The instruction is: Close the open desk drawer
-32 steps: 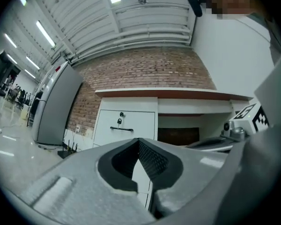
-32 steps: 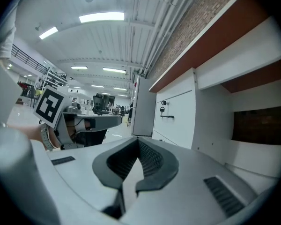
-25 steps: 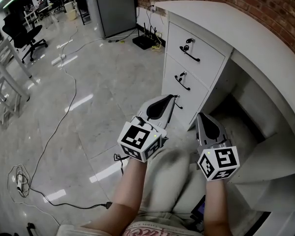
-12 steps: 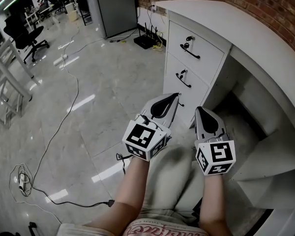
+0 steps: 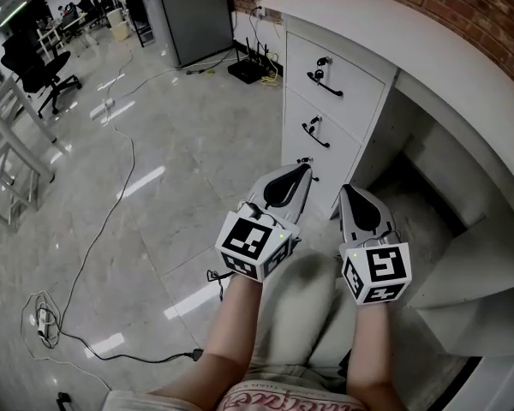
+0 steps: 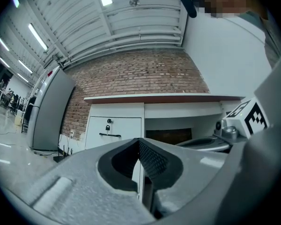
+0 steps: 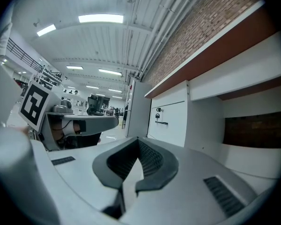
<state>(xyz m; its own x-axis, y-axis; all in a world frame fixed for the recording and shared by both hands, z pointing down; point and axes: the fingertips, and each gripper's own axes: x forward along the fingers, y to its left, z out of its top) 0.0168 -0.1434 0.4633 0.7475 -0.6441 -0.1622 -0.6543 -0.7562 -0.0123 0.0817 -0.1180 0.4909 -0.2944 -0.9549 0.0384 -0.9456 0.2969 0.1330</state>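
Barely moved since a second ago: bottom drawer [image 5: 324, 178] low in desk [image 5: 428, 50] front, seemingly near flush, partly behind left gripper [image 5: 305, 169]. Left gripper and right gripper [image 5: 348, 192] both shut, empty. Risk: closed tip skidding off smooth front, leaving drawer ajar.

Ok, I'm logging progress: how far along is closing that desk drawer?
Done: the top drawer and middle drawer sit flush with the desk front. In hand: nothing; the left gripper and right gripper are shut and empty. Left: the bottom drawer is partly hidden behind the left gripper, so confirm it.
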